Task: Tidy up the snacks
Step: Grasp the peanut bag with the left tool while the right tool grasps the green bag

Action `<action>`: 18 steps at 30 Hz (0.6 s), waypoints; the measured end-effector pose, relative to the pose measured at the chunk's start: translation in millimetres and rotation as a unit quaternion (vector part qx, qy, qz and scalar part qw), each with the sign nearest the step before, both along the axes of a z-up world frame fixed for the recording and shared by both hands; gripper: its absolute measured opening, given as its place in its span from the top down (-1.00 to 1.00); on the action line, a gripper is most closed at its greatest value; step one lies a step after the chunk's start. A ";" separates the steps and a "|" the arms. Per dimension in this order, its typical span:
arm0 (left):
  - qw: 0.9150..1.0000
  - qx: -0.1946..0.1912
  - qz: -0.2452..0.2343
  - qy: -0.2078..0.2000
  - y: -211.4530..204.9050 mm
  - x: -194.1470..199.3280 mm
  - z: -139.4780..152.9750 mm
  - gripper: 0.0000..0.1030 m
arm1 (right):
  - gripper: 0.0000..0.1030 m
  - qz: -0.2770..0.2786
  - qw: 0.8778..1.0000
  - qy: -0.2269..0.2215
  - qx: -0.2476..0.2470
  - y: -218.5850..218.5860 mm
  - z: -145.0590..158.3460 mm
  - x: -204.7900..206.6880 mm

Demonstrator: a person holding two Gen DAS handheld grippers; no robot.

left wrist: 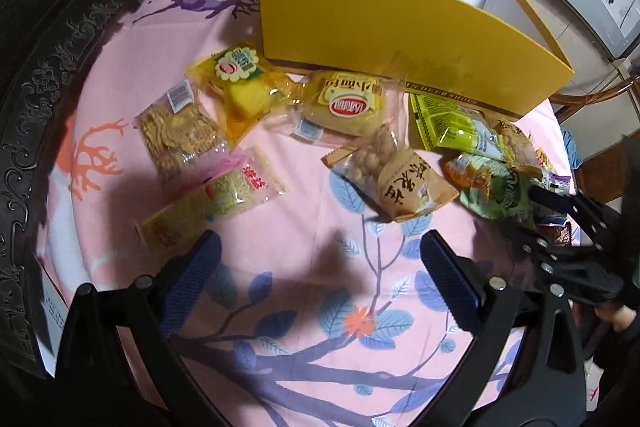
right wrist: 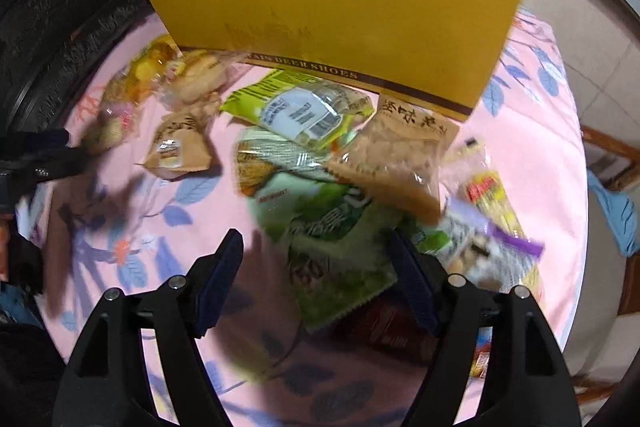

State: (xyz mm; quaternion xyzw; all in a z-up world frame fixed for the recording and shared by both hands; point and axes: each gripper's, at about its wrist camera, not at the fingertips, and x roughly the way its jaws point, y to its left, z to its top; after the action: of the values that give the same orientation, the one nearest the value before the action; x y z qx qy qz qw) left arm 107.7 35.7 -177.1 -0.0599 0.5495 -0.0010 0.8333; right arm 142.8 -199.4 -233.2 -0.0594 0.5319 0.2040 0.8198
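Observation:
Wrapped snacks lie scattered on a pink floral tablecloth [left wrist: 280, 259] in front of an open yellow shoe box [left wrist: 400, 39]. My left gripper [left wrist: 320, 267] hovers open over bare cloth. A yellowish noodle pack [left wrist: 216, 199] lies just ahead of its left finger and a brown paper pack [left wrist: 408, 183] ahead of its right. In the right wrist view my right gripper [right wrist: 316, 267] is open above a green snack bag [right wrist: 332, 227]. The bag lies between its fingers and no pad presses it. Behind it sit a lime-green packet [right wrist: 300, 111] and a brown packet [right wrist: 400, 155], close to the yellow box [right wrist: 340, 27].
Dark carved wooden furniture [left wrist: 60, 67] borders the table on the left. The round table edge [right wrist: 576, 187] drops to the floor on the right, near a blue cloth [right wrist: 616, 211]. A cracker pack [left wrist: 180, 135], a yellow cake pack [left wrist: 240, 87] and a bread pack [left wrist: 344, 107] lie left of the pile.

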 end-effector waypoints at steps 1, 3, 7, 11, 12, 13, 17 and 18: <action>1.000 0.000 0.000 -0.002 -0.9 -0.3 2.0 -0.96 | -0.50 0.005 1.000 -0.004 -0.013 1.0 -3.0 4.3; 1.000 0.000 0.000 -0.006 -2.0 -1.3 5.2 -0.96 | -0.53 0.016 1.000 -0.009 -0.025 1.9 -6.3 14.4; 1.000 -0.001 -0.001 -0.004 -3.0 -1.8 6.5 -0.96 | -0.93 0.039 0.998 0.006 -0.039 4.8 -13.4 33.2; 1.000 -0.007 0.000 0.009 -4.5 -1.0 1.3 -0.96 | -0.97 0.055 0.995 0.021 -0.080 16.4 -24.9 30.3; 1.000 -0.009 -0.001 0.010 -5.2 -1.2 0.9 -0.96 | -0.97 0.042 0.996 0.024 -0.074 17.2 -21.7 27.5; 1.000 -0.008 -0.002 0.010 -5.9 -1.2 0.9 -0.96 | -0.92 0.033 0.996 0.023 -0.074 19.1 -18.4 22.9; 1.000 -0.010 -0.001 0.012 -4.5 -0.7 -1.7 -0.96 | -0.21 0.010 0.999 -0.009 -0.049 20.2 -0.6 -1.8; 1.000 -0.011 0.001 0.014 -3.8 -0.1 -3.3 -0.96 | 0.07 0.000 0.999 -0.008 -0.031 17.9 5.0 -7.8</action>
State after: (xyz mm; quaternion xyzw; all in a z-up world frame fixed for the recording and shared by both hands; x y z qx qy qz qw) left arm 107.7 31.9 -180.4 -0.0698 0.5611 -0.0052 0.8248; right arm 135.0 -181.6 -228.2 -0.0861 0.5310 0.1869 0.8220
